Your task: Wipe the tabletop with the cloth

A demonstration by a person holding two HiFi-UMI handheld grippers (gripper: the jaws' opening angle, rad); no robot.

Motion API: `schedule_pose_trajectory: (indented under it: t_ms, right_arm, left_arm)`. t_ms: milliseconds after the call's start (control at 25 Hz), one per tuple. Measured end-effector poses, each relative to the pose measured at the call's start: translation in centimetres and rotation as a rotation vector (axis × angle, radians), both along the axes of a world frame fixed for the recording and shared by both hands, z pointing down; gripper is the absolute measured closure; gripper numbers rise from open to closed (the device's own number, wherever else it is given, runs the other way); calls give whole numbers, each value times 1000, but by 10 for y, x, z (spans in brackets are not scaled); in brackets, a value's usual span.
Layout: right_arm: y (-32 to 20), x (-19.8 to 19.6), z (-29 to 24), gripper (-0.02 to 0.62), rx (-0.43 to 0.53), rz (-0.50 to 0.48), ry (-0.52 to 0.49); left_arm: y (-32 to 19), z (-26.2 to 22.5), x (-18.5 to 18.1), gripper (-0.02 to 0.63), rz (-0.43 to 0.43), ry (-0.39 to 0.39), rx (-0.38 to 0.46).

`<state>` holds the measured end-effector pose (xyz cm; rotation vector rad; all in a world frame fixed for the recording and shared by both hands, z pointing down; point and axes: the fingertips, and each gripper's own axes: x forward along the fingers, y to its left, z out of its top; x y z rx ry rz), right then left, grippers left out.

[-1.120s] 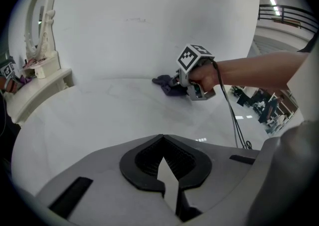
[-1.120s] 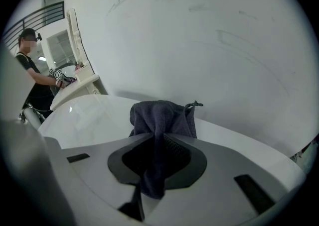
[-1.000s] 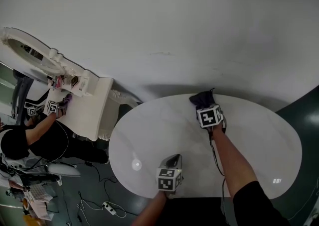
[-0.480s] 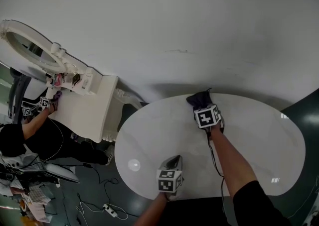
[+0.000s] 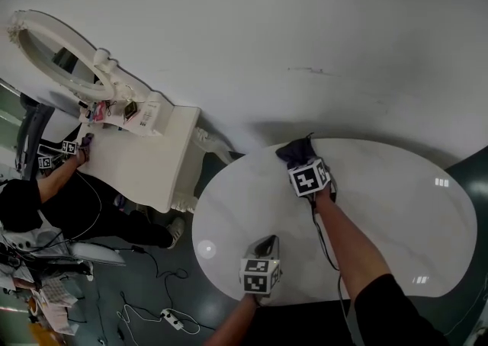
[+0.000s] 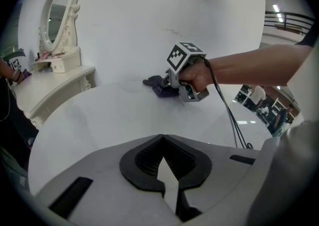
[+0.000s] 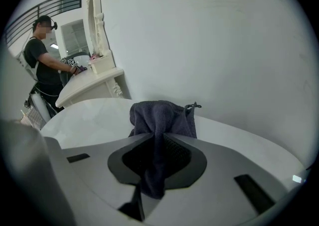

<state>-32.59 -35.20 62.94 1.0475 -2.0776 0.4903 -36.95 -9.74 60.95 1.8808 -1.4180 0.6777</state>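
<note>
A dark grey cloth (image 5: 292,152) lies bunched at the far edge of the white oval tabletop (image 5: 396,215), close to the wall. My right gripper (image 5: 300,161) is shut on it. In the right gripper view the cloth (image 7: 162,113) runs down between the jaws of the right gripper (image 7: 158,143) and spreads out on the tabletop (image 7: 84,120). My left gripper (image 5: 264,244) hovers by the table's near edge, shut and holding nothing. From the left gripper (image 6: 162,143) I see the cloth (image 6: 158,85) and the right gripper (image 6: 174,81) across the tabletop (image 6: 94,115).
A cream dressing table (image 5: 145,173) with an oval mirror (image 5: 53,51) stands to the left, close to the oval table. Another person (image 5: 30,211) works there with grippers. A white wall (image 5: 305,32) runs right behind the table. Cables (image 5: 164,314) lie on the dark floor.
My right gripper has slid the cloth leftward along the table's far edge. The head view has shifted, so the table sits further right. The left gripper has stayed in place.
</note>
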Motion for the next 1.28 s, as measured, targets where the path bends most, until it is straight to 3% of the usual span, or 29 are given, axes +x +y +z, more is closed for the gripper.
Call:
schedule_pose_trajectory:
  t_ms: [880,1280]
  right_arm:
    - [52,-175,1,555,9,-297,4]
    - [115,-254,1,555,35,-525,3]
  left_arm:
    - [41,3,-92,603,-208,-24,0]
    - [67,8,-107,603,-263,-13,-17]
